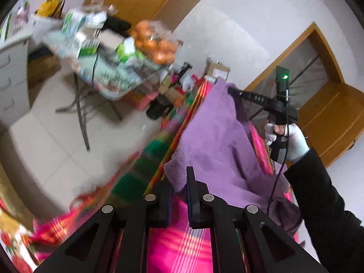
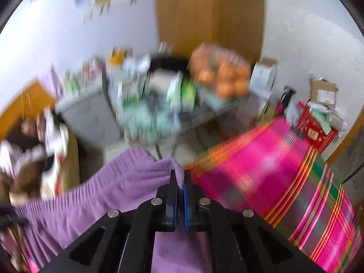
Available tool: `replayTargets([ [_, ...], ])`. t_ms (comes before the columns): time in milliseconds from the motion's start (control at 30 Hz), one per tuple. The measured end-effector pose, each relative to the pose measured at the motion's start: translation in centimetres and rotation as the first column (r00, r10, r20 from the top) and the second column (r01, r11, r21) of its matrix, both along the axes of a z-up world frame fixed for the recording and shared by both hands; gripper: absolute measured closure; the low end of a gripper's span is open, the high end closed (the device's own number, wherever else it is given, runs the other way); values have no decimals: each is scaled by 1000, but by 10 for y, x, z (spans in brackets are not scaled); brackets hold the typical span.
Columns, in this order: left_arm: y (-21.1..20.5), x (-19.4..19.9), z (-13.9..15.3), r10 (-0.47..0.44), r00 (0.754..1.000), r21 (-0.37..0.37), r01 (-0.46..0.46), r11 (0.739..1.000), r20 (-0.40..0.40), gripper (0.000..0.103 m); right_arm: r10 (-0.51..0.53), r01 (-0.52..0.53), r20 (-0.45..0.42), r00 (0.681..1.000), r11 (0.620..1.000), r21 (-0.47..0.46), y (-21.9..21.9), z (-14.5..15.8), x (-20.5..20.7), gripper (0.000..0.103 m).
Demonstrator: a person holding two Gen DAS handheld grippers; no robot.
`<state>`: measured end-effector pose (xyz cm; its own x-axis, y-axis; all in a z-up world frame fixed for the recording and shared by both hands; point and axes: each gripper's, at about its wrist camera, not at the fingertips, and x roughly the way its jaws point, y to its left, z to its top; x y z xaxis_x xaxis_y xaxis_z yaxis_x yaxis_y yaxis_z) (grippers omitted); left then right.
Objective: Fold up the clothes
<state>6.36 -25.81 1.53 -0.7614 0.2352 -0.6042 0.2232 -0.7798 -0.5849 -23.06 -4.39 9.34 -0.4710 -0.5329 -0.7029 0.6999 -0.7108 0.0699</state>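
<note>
**Purple fleece lifted over a striped bed**

A pink striped bedspread [image 2: 268,170] covers the bed, beside a cluttered folding table [image 1: 113,86] bearing bagged oranges [image 1: 157,43], on pale floor tiles. The fuzzy purple garment [image 1: 211,141] hangs between both tools: the left hand-held gripper [image 1: 179,182] pinches one edge, the right hand-held gripper [image 2: 179,182] is clamped tight on a ribbed corner.
</note>
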Motion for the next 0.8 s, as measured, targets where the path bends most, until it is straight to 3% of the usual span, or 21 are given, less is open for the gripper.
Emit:
replayTargets([
  [100, -5, -8, -7, 7, 1000, -16, -7, 1000, 24, 93, -11, 12, -14, 1000, 998, 55, -13, -3, -6, 99],
  [333, -16, -26, -24, 22, 996, -40, -19, 999, 81, 93, -36, 27, 44, 998, 982, 189, -37, -59, -22, 98],
  [433, -16, -29, -25, 14, 996, -42, -10, 999, 88, 92, -65, 42, 97, 993, 974, 224, -38, -74, -34, 92],
  [667, -15, -17, -23, 48, 996, -7, -47, 999, 81, 81, -129, 128, 173, 976, 992, 15, 45, -42, -32, 75],
  [800, -13, -3, -21, 87, 995, 43, -89, 995, 51, 79, -143, 142, 206, 968, 990, 21, 90, -47, -17, 72],
])
